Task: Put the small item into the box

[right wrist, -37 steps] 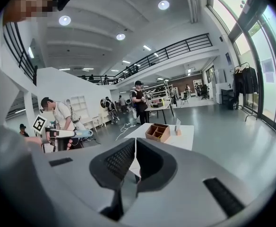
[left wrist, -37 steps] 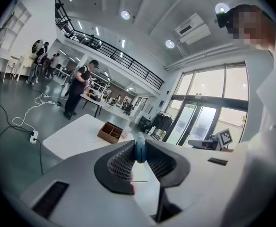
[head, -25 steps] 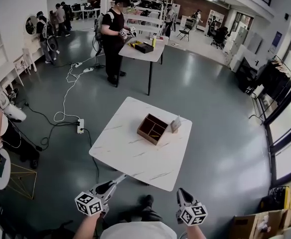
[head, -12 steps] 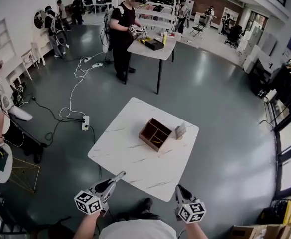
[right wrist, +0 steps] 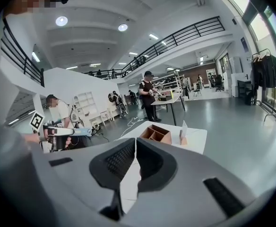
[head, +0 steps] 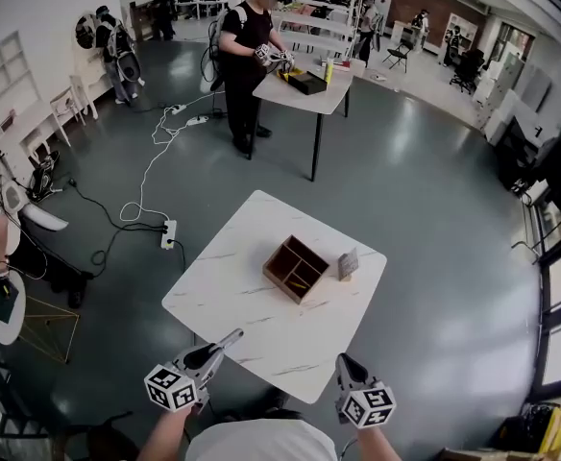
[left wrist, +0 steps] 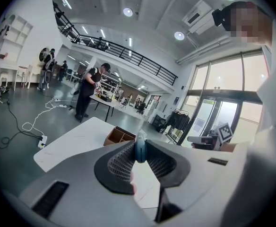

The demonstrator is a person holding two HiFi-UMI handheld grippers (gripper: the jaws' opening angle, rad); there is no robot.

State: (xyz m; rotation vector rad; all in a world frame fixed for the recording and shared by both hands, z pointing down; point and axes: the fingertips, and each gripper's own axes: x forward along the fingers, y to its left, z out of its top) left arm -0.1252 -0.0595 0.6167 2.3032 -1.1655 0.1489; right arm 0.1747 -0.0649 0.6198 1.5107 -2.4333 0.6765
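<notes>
A brown wooden box [head: 295, 267] with compartments sits on the white marble table [head: 242, 301]. Beside it on the right stands a small card holder [head: 348, 263]. My left gripper [head: 231, 336] hovers at the table's near-left edge. In the left gripper view its jaws are shut on a small blue item [left wrist: 140, 148], and the box [left wrist: 119, 135] lies ahead of it. My right gripper [head: 344, 361] hangs off the near edge, shut with nothing between its jaws. Its own view shows the box [right wrist: 158, 133] and card holder [right wrist: 182, 133] ahead.
A power strip [head: 168, 232] and white cables lie on the floor left of the table. Farther back a person [head: 247, 41] works at a second table [head: 333, 94]. More people stand at the left and far back.
The table has drawn a little closer to both grippers in the head view. The grippers hold the same pose, and the box and card holder have not moved on the table.
</notes>
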